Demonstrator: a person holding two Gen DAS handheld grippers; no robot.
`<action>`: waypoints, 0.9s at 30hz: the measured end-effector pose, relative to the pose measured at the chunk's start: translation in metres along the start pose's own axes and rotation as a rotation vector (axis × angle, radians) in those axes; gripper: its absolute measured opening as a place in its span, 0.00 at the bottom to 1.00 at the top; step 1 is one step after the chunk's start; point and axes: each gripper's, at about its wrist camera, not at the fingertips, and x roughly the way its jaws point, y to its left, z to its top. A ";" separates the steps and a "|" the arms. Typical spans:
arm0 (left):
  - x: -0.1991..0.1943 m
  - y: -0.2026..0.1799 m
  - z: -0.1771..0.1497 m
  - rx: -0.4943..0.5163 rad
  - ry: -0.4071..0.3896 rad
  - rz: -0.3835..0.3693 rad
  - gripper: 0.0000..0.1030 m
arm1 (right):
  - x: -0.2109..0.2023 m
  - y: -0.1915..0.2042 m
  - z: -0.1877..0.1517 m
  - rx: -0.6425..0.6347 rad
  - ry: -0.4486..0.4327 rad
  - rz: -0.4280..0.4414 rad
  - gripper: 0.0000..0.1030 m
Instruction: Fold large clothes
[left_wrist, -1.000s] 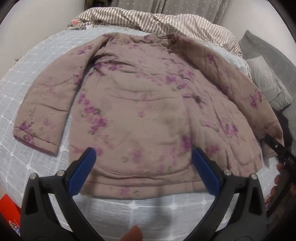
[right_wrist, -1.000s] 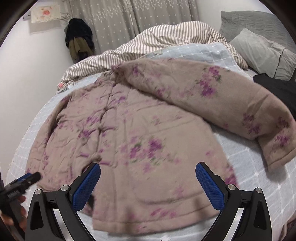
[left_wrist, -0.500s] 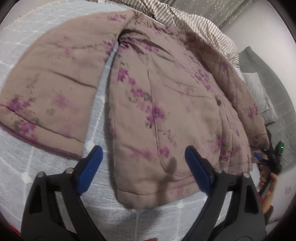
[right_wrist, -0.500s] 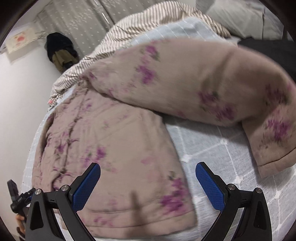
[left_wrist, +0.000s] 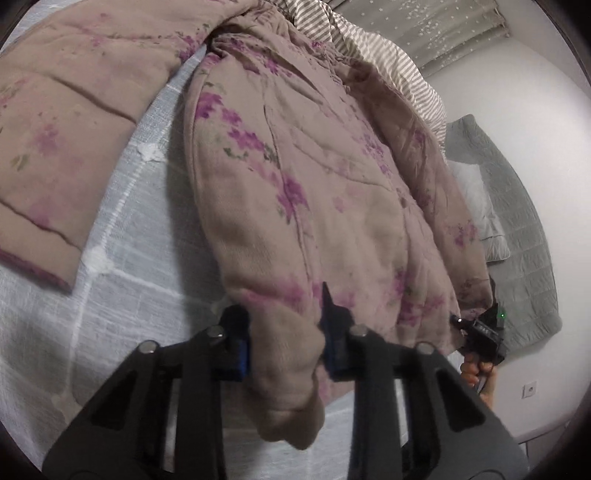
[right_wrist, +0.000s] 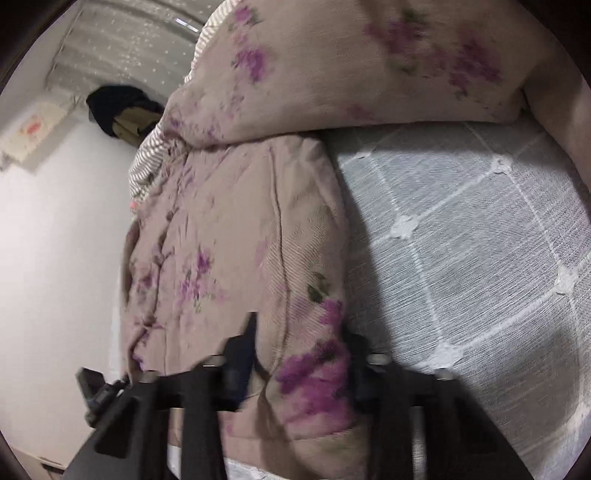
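A padded mauve jacket with purple flowers (left_wrist: 332, 177) lies spread on the bed. My left gripper (left_wrist: 284, 332) is shut on its bottom left hem corner, the fabric bunched between the blue pads. My right gripper (right_wrist: 299, 369) is shut on the bottom right hem corner of the jacket (right_wrist: 229, 229). One sleeve (left_wrist: 55, 122) lies flat to the left in the left wrist view; the other sleeve (right_wrist: 369, 62) lies across the top of the right wrist view. The right gripper also shows in the left wrist view (left_wrist: 480, 332).
The bed has a pale grey sheet with a white grid (left_wrist: 110, 295) (right_wrist: 461, 240). A striped duvet (left_wrist: 388, 62) is bunched behind the jacket. Grey pillows (left_wrist: 517, 240) lie at the right. A curtain (left_wrist: 443, 26) and white walls stand beyond.
Both grippers came down to the jacket's bottom hem corners and closed on them; they were open and above the hem before.
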 end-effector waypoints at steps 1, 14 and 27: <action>-0.006 -0.006 -0.002 0.024 -0.018 0.014 0.25 | -0.003 0.003 -0.001 0.018 -0.008 0.024 0.20; -0.163 -0.070 0.002 0.112 -0.163 0.015 0.21 | -0.133 0.097 -0.036 -0.179 -0.150 0.174 0.14; -0.072 -0.005 -0.066 0.242 0.145 0.419 0.36 | -0.058 0.054 -0.096 -0.290 0.074 -0.373 0.35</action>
